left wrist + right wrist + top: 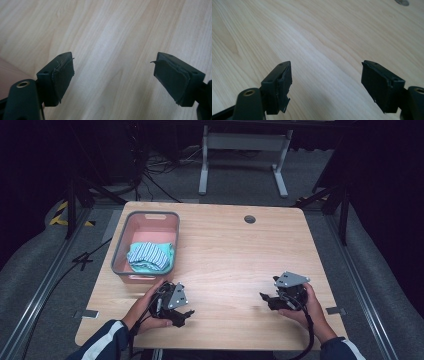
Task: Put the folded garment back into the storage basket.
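Surface (225, 255): light wood grain. Basket (119, 251) far left: grey rim, pink inside. Cloth (149, 256) in it: teal-and-white stripes. Left hand-held gripper (186, 314) and right hand-held gripper (265, 298): black, each with a grey plate. Sleeves (102, 342): navy, white stripe.

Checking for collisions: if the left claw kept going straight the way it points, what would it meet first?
Probably the bare wooden table: the left claw stands open, angled down at the tabletop, nothing between it and the wood.

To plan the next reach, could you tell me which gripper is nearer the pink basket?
Left. The left gripper sits just below the pink basket; the right gripper is far across the table.
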Available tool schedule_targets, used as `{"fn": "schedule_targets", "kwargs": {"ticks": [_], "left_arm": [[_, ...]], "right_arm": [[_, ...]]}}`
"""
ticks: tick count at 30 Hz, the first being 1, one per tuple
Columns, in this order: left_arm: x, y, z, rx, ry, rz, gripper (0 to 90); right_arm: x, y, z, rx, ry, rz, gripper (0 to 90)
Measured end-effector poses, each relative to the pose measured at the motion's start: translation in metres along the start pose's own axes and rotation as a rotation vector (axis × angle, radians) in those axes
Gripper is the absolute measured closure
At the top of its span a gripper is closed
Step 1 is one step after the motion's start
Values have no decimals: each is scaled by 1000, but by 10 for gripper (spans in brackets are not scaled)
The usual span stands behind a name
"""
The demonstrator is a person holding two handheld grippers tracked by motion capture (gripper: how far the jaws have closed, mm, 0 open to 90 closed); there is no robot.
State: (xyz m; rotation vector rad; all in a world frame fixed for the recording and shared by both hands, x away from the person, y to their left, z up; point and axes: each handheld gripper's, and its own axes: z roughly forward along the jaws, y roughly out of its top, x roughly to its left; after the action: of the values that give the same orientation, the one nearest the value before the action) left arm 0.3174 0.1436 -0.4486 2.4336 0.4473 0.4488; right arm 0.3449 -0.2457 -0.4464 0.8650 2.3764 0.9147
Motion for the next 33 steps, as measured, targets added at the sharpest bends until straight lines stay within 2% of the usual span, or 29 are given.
{"fn": "schedule_targets", "kwargs": {"ticks": [5, 9, 11, 12, 14, 17, 19, 23, 33], "left_arm": [[1, -9, 4, 6, -23, -26, 168], [2, -15, 2, -34, -44, -46, 168], [3, -20, 2, -60, -69, -85, 167], [3, -21, 2, -58, -73, -90, 168], [2, -24, 5, -52, -78, -93, 167], [-1, -30, 10, -12, -94, -91, 168], [-2, -33, 11, -37, -101, -130, 158], [1, -38, 14, -61, -132, -191, 152], [1, -38, 14, -59, -132, -191, 146]], "right_arm": [[-5, -27, -4, 22, 16, 39, 250], [-11, -45, -8, 18, 41, 107, 255], [-13, -52, -8, 25, 40, 115, 254], [-14, -55, -8, 21, 41, 131, 252], [-15, -58, -8, 12, 36, 143, 246], [-18, -64, -7, -5, 50, 180, 230], [-20, -67, -6, -14, 51, 202, 201], [-21, -66, -5, -13, 52, 207, 179], [-20, -66, -5, -10, 42, 214, 175]]}}
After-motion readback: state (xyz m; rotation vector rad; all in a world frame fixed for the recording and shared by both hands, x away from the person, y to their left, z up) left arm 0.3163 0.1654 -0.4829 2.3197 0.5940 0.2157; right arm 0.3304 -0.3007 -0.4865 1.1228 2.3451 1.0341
